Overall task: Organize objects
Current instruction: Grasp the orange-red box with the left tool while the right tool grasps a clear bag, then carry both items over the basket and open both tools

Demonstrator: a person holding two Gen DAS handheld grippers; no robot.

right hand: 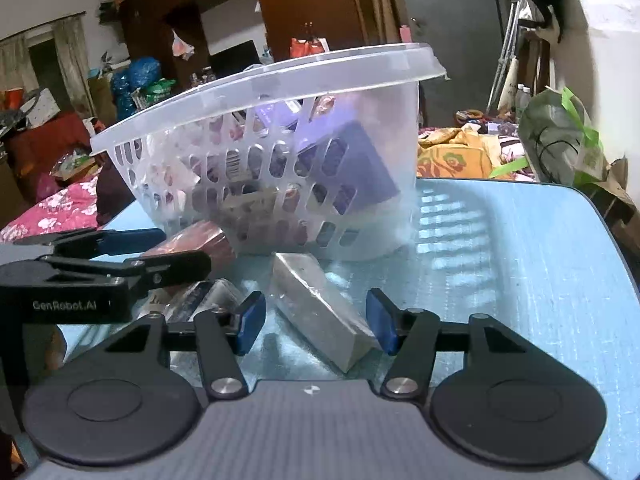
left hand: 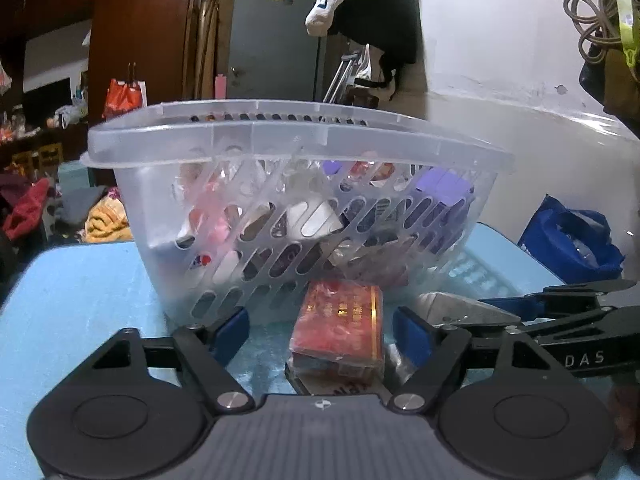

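Observation:
A red box (left hand: pixel 340 328) in clear wrap lies on the light blue table (left hand: pixel 80 280), just in front of the clear slotted basket (left hand: pixel 280 136). My left gripper (left hand: pixel 320 334) straddles the box, open, with gaps between its blue pads and the box sides. A silver box (right hand: pixel 320 312) lies at an angle before the basket (right hand: pixel 280 80). My right gripper (right hand: pixel 316 322) is open around it; its left pad stands clear of the box and its right pad is close to a corner. Each gripper shows in the other's view: the right gripper (left hand: pixel 472 314), the left gripper (right hand: pixel 182 248).
The basket holds a purple box (right hand: pixel 360 160) and several wrapped packs. A shiny dark pack (right hand: pixel 200 298) lies beside the silver box. A blue bag (left hand: pixel 568 240) and a green bag (right hand: pixel 560 140) sit past the table edge (right hand: pixel 600 220). A sock and dark clothes (left hand: pixel 360 8) hang above.

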